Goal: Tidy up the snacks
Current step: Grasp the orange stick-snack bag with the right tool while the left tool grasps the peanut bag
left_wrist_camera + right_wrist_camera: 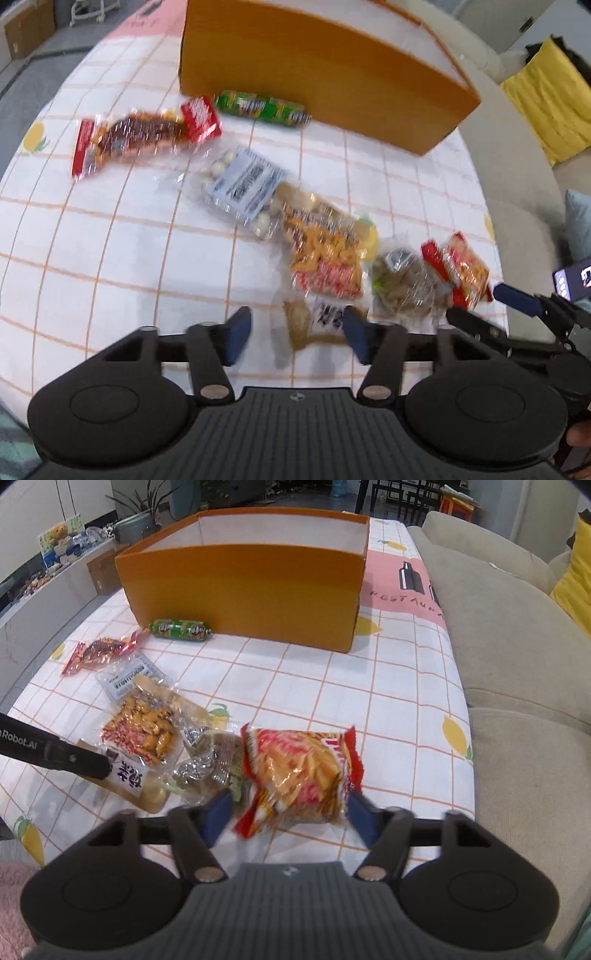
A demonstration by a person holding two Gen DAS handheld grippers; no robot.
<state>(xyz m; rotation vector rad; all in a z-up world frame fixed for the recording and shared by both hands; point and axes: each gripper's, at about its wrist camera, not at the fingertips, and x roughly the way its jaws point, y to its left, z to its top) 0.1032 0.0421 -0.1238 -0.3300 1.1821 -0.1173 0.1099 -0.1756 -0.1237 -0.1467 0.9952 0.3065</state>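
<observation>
A: How much has been sorted?

B: Nothing is seen put away; what shows of the box [243, 590] is bare, and the snacks are spread over the cloth [369, 709] before it.

A: And the grippers?

B: The right gripper [286, 810] is spread around the chip bag [299, 771], not pressed on it. The left gripper [297, 338] is held open over a tan packet [297, 325].

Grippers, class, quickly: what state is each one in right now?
Left tool: open, holding nothing, above a tan snack packet.
Right tool: open, astride the red-orange chip bag, pads not pressing it.
</observation>
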